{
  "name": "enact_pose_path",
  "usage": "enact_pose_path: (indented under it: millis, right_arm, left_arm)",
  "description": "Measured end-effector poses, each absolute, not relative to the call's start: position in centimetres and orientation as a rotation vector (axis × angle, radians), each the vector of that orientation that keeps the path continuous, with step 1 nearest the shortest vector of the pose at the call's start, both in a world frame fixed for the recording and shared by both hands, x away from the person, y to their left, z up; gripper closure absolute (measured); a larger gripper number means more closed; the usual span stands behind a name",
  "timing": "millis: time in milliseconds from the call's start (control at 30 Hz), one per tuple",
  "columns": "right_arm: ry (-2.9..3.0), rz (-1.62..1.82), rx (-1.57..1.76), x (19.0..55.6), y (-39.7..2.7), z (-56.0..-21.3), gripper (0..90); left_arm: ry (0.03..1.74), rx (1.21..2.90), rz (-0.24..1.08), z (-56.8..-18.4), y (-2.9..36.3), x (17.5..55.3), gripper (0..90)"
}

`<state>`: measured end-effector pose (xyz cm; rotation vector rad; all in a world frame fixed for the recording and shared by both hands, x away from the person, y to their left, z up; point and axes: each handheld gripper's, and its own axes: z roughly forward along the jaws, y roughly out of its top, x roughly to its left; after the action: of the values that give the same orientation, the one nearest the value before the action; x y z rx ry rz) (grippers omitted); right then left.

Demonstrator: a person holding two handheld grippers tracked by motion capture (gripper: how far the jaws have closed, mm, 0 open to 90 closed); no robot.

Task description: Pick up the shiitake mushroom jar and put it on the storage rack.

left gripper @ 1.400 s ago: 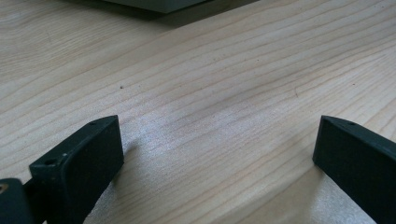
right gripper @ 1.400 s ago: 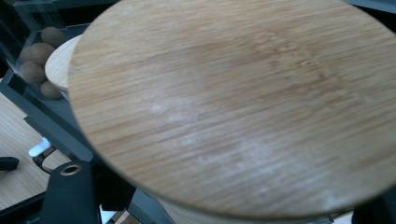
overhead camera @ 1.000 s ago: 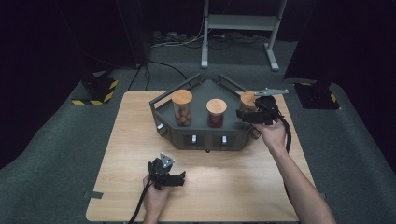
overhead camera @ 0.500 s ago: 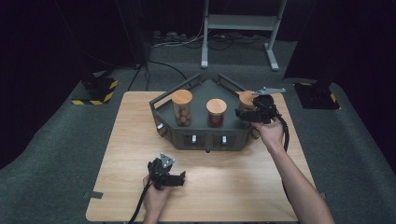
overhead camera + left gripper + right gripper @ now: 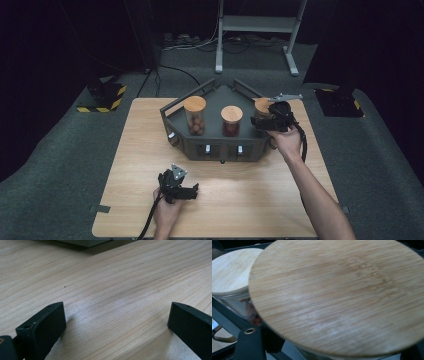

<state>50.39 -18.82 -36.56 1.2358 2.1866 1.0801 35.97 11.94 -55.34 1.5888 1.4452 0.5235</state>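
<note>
1. Right-hand jar [image 5: 260, 106], glass with a round bamboo lid [image 5: 342, 297], stands in the right end of the dark angled rack [image 5: 220, 147] at the back of the counter [image 5: 140, 150]. It is in line with the middle jar [image 5: 231, 120] and the left jar [image 5: 194, 116], which holds brown nuts.
2. Almost nothing has changed over the last second. The right gripper [image 5: 260, 120] sits at the same jar as in the two earlier high views, and the jar has not lifted, tipped or slid in its slot.
3. I read this as a settled hold at the jar, with the lift out of the rack not yet begun.
4. In the right gripper view the lid lies right over the fingers. One black finger [image 5: 249, 345] shows under its lower left rim, a dark corner of the other shows at the lower right, and the jar body is between them.
5. The lid hides the pads. The fingers seem drawn in as far as the jar lets them, so I judge them to be pinching the glass just under the lid.
6. The middle jar's lid [image 5: 232, 270] is just beside the held one, so a lift should go straight up.
7. The left gripper [image 5: 196, 189] rests low near the front edge of the counter, well apart from the rack. Its fingers [image 5: 42, 325] are spread wide over bare wood with nothing between them
</note>
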Motion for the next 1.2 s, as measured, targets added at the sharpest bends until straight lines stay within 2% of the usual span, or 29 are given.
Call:
enact_pose_path:
  millis: [1200]
  right_arm:
    - [2.189, 1.061, 1.260, 51.1, -18.7, -38.1, 25.1]
  left_arm:
    - [1.445, 1.587, 0.524, -55.3, 11.9, 36.0, 1.8]
